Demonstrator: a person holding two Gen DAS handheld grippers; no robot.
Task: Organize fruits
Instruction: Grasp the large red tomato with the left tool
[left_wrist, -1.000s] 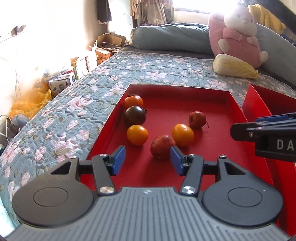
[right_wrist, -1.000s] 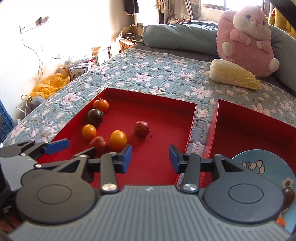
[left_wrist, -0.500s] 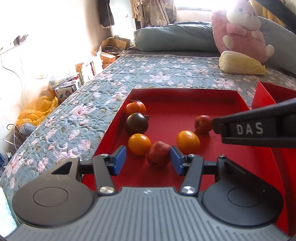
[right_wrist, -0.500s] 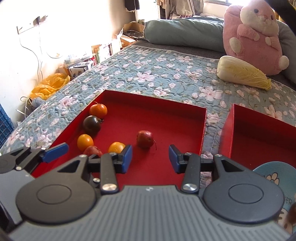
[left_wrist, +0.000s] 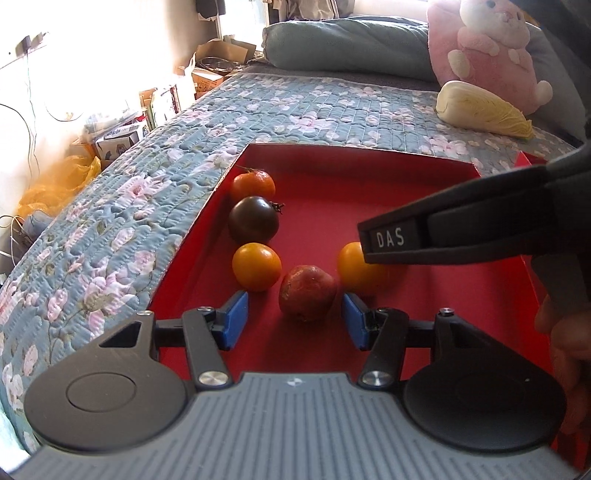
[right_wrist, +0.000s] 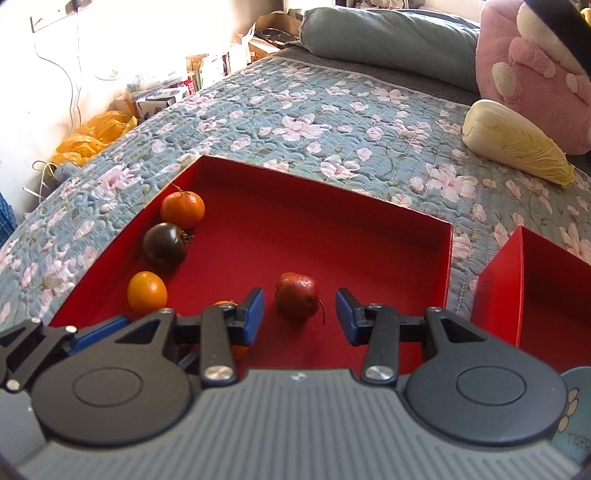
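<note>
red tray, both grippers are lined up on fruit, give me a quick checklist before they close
1. Left gripper open, nothing pinched: ok.
2. Dark red fruit centred ahead of the left fingers, not yet between them: ok.
3. Right gripper open; its jaws have just been closing slightly, with nothing between them: ok.
4. Small red stemmed fruit sits ahead of the right fingers, near centre: ok.
5. Clearance from neighbours: the orange fruit lies close by the left gripper's target and is partly hidden by the right gripper's body: cannot tell.
6. Second red tray has free floor for drop-off: ok.
</note>
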